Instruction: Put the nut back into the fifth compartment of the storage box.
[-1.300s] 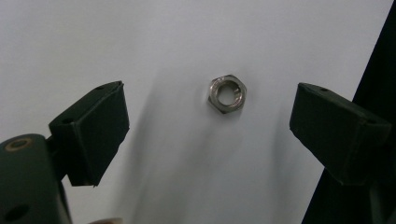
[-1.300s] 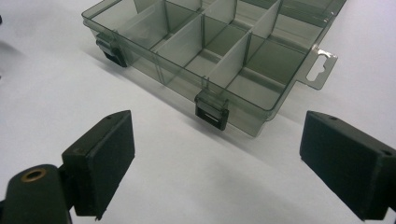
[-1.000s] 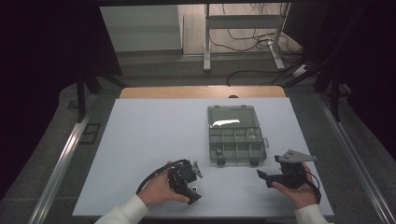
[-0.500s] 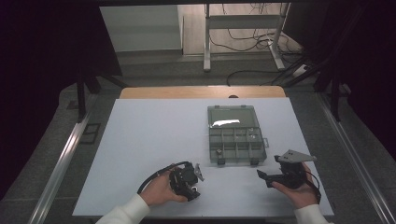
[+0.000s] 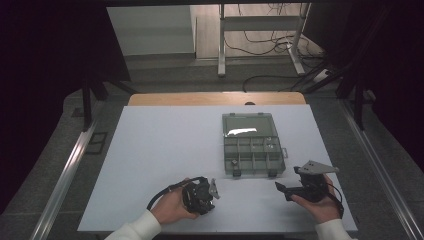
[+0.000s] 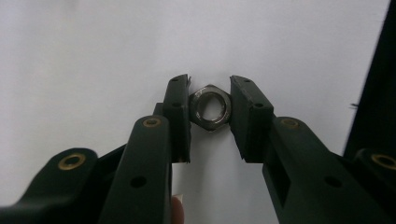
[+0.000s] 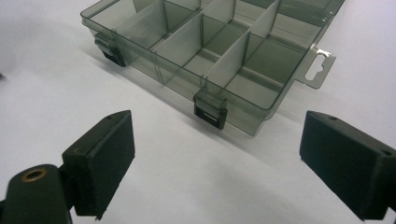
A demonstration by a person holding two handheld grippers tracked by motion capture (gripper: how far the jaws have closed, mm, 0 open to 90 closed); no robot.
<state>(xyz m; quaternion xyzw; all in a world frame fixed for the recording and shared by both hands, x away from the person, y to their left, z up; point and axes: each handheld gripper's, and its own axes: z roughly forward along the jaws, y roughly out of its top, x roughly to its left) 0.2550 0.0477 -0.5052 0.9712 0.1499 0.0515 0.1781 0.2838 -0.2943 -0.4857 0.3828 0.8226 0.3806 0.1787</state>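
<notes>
left gripper [image 6: 210,109] just closed, clamped on the hex nut [image 6: 212,107] at frame centre, organizer box [image 5: 252,145] up-right of it; right gripper [image 7: 217,163] jaws apart.

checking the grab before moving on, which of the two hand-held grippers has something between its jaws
The left hand-held gripper: its jaws have just closed on a steel hex nut. The right hand-held gripper stands wide open with nothing between its jaws, facing the compartment box.

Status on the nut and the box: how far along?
Done: the box lies open on the table. In hand: the left gripper has just been closing and now pinches the nut on the table. Left: lift it and drop it into a compartment. The right gripper waits open by the box's latches.
</notes>
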